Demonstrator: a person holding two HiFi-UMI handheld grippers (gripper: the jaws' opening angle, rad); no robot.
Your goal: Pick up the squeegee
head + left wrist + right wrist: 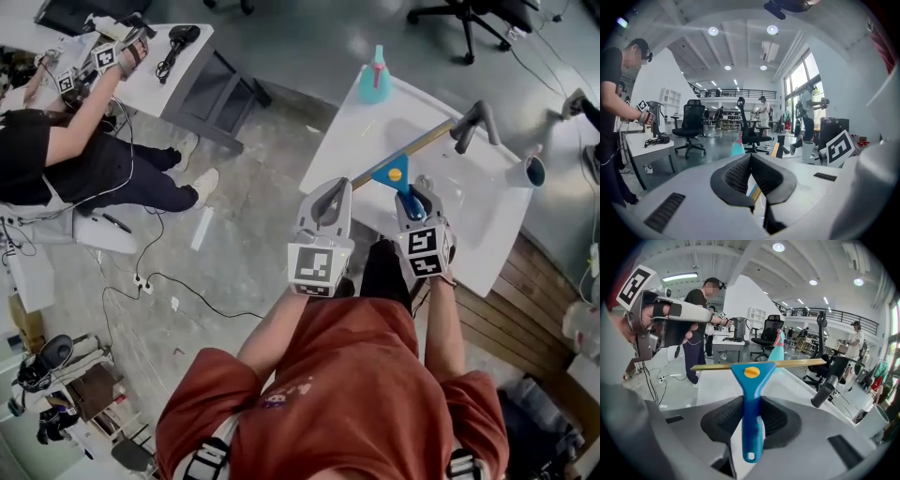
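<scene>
While the right gripper (413,199) clamps its pads on the ribbed blue handle, the squeegee (397,174) hangs in the air over the near part of the white table (473,220). Its handle widens into a blue triangular head with a round yellow-orange button, and a long brass-coloured blade rail lies across the top, level in the right gripper view. A small hole shows at the handle's bottom end. The left gripper (330,201) is pinched closed with nothing in it, just beside the table's near left edge.

Beyond the rail's far end lies a dark grey angled tool (476,122). A teal spray bottle (375,79) stands at the far corner, and a white cup (531,172) sits at the right edge. The table's middle is bare. Concrete floor lies open to the left, and wooden planks run along the right.
</scene>
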